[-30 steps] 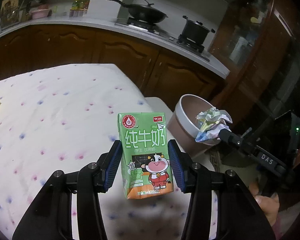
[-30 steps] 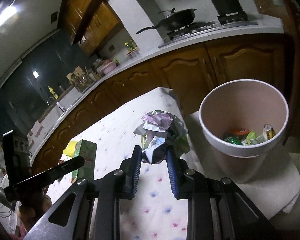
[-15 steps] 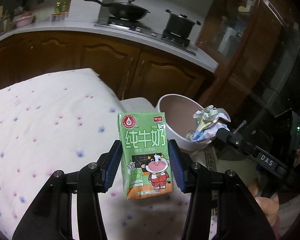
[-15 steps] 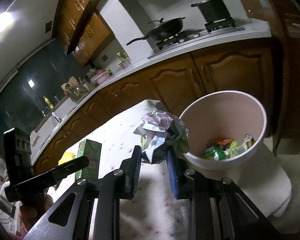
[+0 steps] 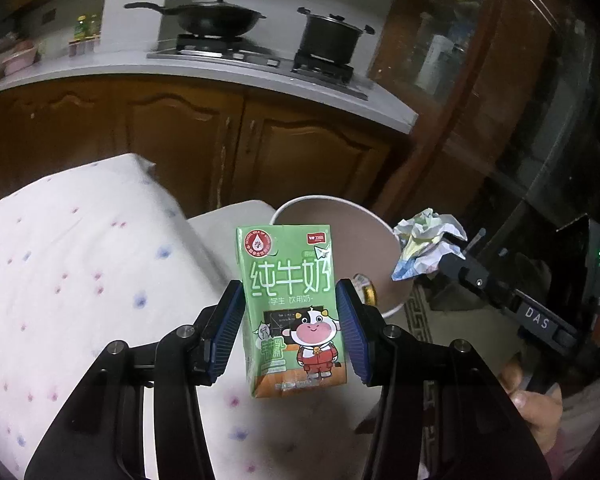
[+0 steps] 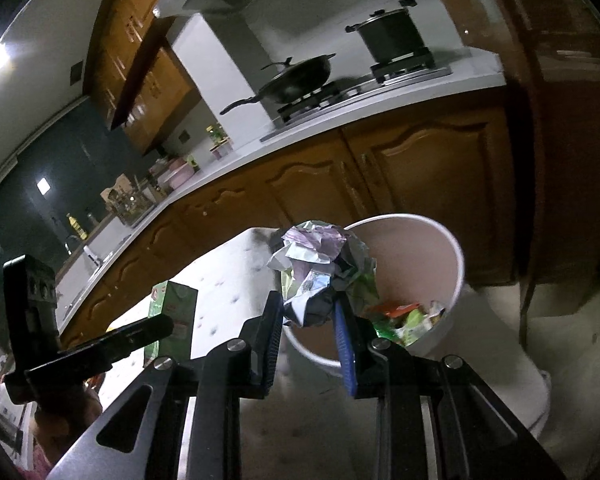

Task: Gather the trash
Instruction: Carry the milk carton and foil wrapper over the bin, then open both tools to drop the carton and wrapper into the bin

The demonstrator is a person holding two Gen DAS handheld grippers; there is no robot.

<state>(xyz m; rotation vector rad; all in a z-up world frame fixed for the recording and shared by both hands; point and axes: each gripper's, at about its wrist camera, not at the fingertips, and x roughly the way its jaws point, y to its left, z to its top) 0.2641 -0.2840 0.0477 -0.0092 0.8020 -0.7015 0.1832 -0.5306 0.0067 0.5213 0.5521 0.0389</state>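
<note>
My left gripper [image 5: 290, 304] is shut on a green milk carton [image 5: 292, 312], upright, held in the air just before the round white bin [image 5: 384, 312]. My right gripper [image 6: 306, 312] is shut on a crumpled paper ball [image 6: 320, 272], held over the near left rim of the bin [image 6: 456, 280]. The bin holds several colourful wrappers [image 6: 404, 316]. In the left wrist view the paper ball [image 5: 424, 246] hangs at the bin's right rim. In the right wrist view the carton [image 6: 172, 316] shows at the left.
A table with a white dotted cloth [image 5: 80, 280] lies left of the bin. Brown cabinets [image 5: 220, 140] and a counter with a wok [image 5: 216, 16] and a pot [image 5: 328, 40] stand behind. A dark glass cabinet [image 5: 520, 120] stands at the right.
Both grippers have moved toward the bin with their loads. The paper ball is now over the bin's rim and the carton is close in front of it.
</note>
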